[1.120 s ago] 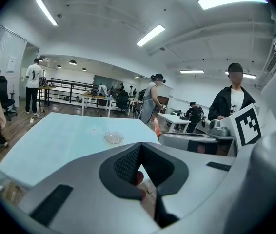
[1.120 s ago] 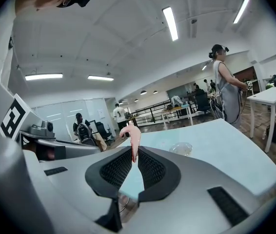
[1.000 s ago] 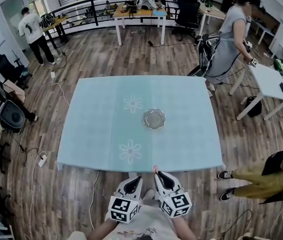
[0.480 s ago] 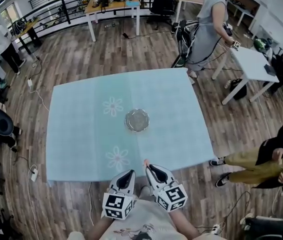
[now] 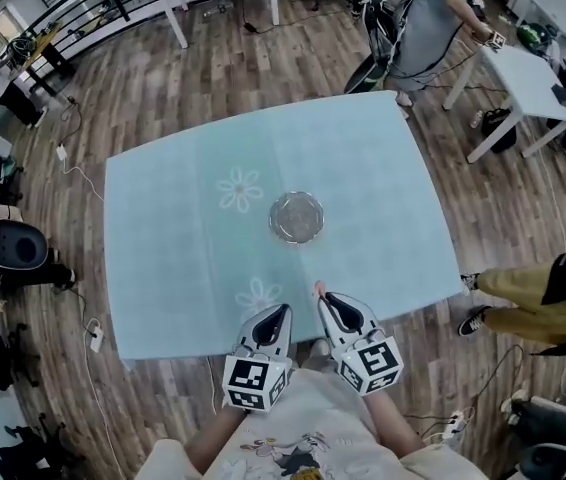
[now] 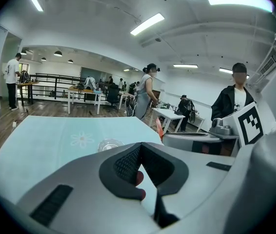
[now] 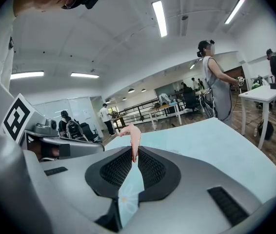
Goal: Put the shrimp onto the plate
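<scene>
The table [image 5: 163, 228] in front of you is the biggest thing, spread with a pale blue cloth printed with white flowers. A clear glass plate [image 5: 296, 217] sits near its middle, just beyond the two flowers, with nothing in it.

You hold both grippers side by side over the near edge of the table, close to your body and pointing forward toward the plate. Your left gripper [image 5: 282, 310] has its tips pressed together; in the left gripper view a small reddish blob [image 6: 138, 179] shows in the gap behind the tips, and what it is cannot be told.

Your right gripper [image 5: 325, 298] is pinching the shrimp [image 5: 317, 288] by one end; in the right gripper view the pads close on its lower part and the rest stands out past the tips.

The shrimp is pale pink and slender. Its long axis runs on from the jaws, up and forward, and its free end curls over toward your left gripper. It hangs in the air over the near strip of the cloth, close to the nearer flower and well apart from the plate.
</scene>
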Motion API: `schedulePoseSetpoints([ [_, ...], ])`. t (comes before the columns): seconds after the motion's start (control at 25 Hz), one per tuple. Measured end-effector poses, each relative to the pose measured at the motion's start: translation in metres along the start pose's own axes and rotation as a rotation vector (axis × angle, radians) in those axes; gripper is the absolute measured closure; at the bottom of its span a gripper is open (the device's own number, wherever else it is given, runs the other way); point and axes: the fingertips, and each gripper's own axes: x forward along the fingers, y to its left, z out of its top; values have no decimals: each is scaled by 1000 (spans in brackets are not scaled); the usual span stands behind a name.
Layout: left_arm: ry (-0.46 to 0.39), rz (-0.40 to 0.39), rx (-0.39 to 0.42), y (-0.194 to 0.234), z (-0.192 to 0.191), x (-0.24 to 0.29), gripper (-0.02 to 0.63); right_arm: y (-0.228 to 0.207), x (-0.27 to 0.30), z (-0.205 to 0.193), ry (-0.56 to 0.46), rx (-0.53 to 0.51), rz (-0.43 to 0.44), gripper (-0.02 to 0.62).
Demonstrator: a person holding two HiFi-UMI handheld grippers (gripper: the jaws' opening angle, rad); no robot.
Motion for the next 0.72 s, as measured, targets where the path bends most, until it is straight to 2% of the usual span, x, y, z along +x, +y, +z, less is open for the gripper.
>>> schedulePoseSetpoints([
  [0.24, 56, -28, -2, 31, -12, 28, 598, -12, 40, -12, 49, 1, -8, 540],
  [0.72, 110, -51, -17, 91, -30, 81, 598, -36, 116, -45, 127, 22, -46, 540],
])
